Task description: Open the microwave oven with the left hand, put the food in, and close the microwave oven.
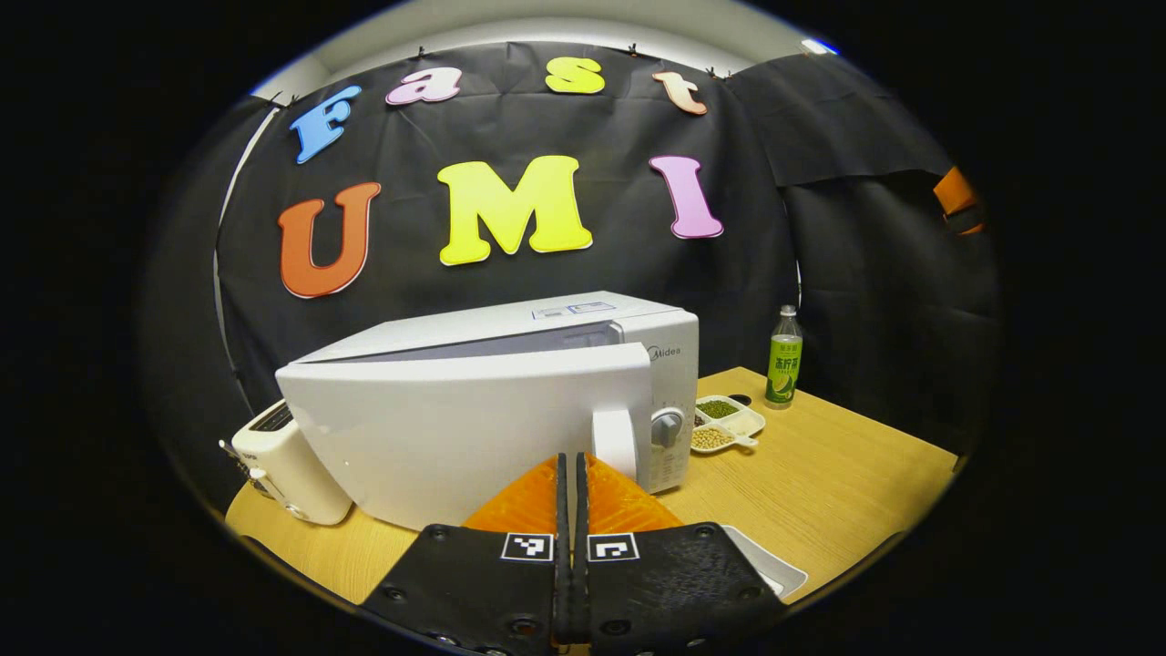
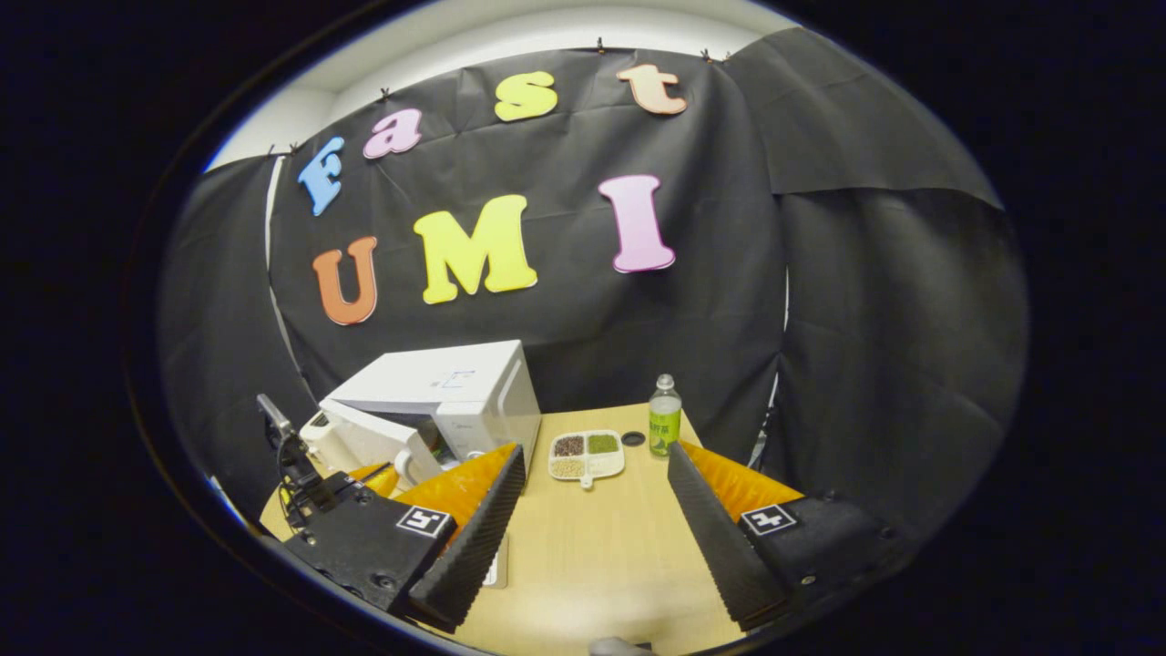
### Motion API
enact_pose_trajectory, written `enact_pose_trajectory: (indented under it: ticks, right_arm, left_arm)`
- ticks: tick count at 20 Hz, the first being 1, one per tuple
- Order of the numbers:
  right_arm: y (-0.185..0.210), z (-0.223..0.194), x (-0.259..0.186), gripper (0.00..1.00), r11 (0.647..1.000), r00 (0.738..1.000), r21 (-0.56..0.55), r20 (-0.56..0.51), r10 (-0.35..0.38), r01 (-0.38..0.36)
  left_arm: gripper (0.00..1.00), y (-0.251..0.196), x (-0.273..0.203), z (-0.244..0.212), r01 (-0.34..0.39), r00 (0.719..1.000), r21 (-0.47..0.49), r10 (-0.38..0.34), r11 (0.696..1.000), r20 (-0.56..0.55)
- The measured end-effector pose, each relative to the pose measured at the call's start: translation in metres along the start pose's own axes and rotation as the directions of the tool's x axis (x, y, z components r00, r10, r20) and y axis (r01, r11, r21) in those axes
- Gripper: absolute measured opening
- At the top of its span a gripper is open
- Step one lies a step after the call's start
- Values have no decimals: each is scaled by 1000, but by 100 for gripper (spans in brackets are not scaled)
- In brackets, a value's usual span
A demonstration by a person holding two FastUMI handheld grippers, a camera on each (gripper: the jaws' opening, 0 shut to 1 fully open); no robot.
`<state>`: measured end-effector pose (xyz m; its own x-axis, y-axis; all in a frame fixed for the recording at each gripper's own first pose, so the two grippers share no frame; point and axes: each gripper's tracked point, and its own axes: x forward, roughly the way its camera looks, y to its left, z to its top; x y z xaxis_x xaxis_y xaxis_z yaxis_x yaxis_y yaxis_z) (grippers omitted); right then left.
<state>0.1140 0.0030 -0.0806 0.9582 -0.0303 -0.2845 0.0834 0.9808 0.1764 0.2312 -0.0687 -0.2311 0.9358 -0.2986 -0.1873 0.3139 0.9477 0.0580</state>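
Observation:
A white microwave (image 1: 510,333) stands on the wooden table (image 1: 838,474) with its door (image 1: 455,428) swung a little ajar; a dark gap shows along the door's top. The door's white handle (image 1: 615,442) sits just beyond and to the right of my left gripper (image 1: 572,460), which is shut with nothing between its fingers. In the right gripper view the microwave (image 2: 455,387) is at the left, and the left gripper (image 2: 378,478) is close to its door. My right gripper (image 2: 597,497) is open over the table, holding nothing.
A white toaster (image 1: 287,465) stands left of the microwave. A divided dish of beans (image 1: 724,424) (image 2: 588,454) and a green-labelled bottle (image 1: 783,369) (image 2: 665,426) are to its right. A white tray edge (image 1: 779,569) lies near the table's front.

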Motion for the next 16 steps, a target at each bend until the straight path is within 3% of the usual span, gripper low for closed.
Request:
enact_pose_trajectory:
  ticks: [2, 3, 5, 6, 9, 10, 11, 12, 16]
  right_arm:
    - [-3, 1, 0, 92, 1000, 1000, 1, 3, -10, 10]
    - [-3, 2, 0, 100, 1000, 1000, -3, 6, -13, 13]
    - [-5, 3, -1, 100, 1000, 1000, -8, 10, -19, 19]
    - [-6, 2, -1, 92, 1000, 1000, -10, 7, -21, 21]
    - [-8, 2, -2, 92, 1000, 1000, -7, 5, -29, 29]
    - [-8, 1, -1, 100, 1000, 1000, -4, 3, -31, 31]
    - [-8, 1, -1, 100, 1000, 1000, -4, 1, -30, 30]
    - [-8, 1, -1, 92, 1000, 1000, -2, 1, -31, 31]
    - [-8, 1, 0, 92, 999, 999, 0, 1, -32, 32]
  left_arm:
    - [0, 2, 14, 1, -3, 1000, 0, 3, 1000, 1]
    - [0, 1, 21, 2, -3, 1000, -8, 3, 1000, 2]
    - [0, 2, 32, 3, -11, 1000, -8, 11, 1000, 3]
    - [0, 3, 37, 2, -15, 1000, -12, 15, 1000, 0]
    - [0, 3, 50, 3, -15, 1000, -25, 15, 1000, -2]
    - [0, 4, 54, 3, -19, 1000, -22, 19, 1000, -4]
    - [0, 5, 59, 3, -21, 1000, -19, 21, 1000, -10]
    - [0, 6, 63, 2, -25, 1000, -18, 25, 1000, -15]
    - [0, 9, 70, 5, -38, 999, -47, 38, 998, -12]
